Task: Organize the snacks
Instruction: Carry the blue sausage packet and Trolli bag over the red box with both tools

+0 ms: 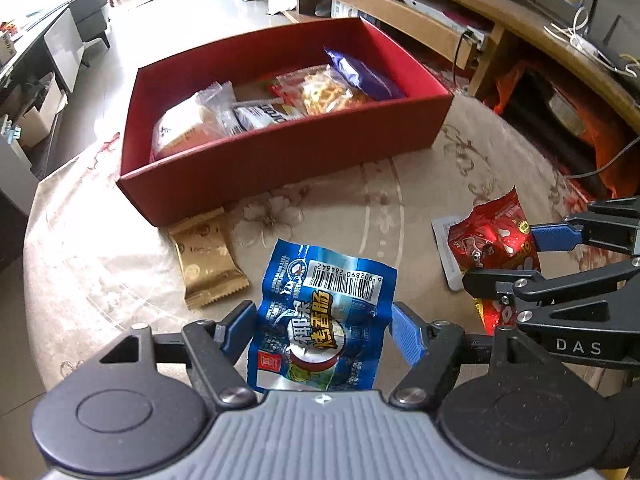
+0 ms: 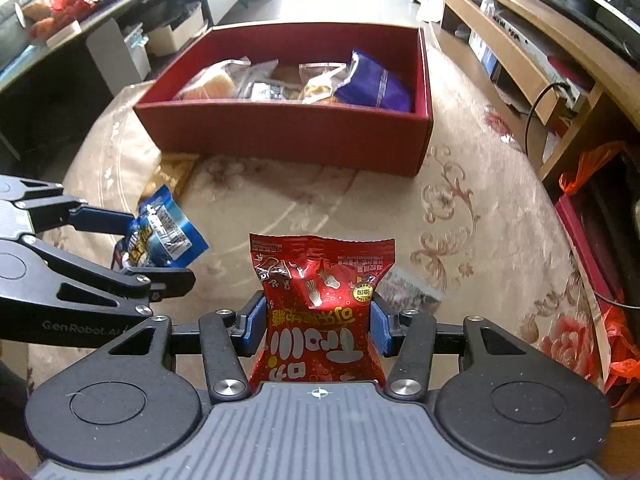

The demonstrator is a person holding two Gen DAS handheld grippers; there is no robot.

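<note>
My left gripper [image 1: 324, 320] is shut on a blue snack packet [image 1: 320, 312] and holds it above the table, short of the red box [image 1: 280, 152]. My right gripper [image 2: 318, 320] is shut on a red snack packet [image 2: 320, 304], also short of the red box [image 2: 288, 136]. The box holds several snack packets, among them a purple one [image 2: 372, 84]. A gold packet [image 1: 208, 264] lies on the table against the box's near left corner. Each gripper shows in the other's view: the right one [image 1: 500, 260] and the left one [image 2: 152, 248].
A small grey-white sachet [image 2: 408, 290] lies on the floral tablecloth [image 2: 460, 208] under the red packet. A wooden TV stand [image 2: 520, 52] runs along the right. A dark counter [image 2: 80, 32] and storage boxes stand at the left.
</note>
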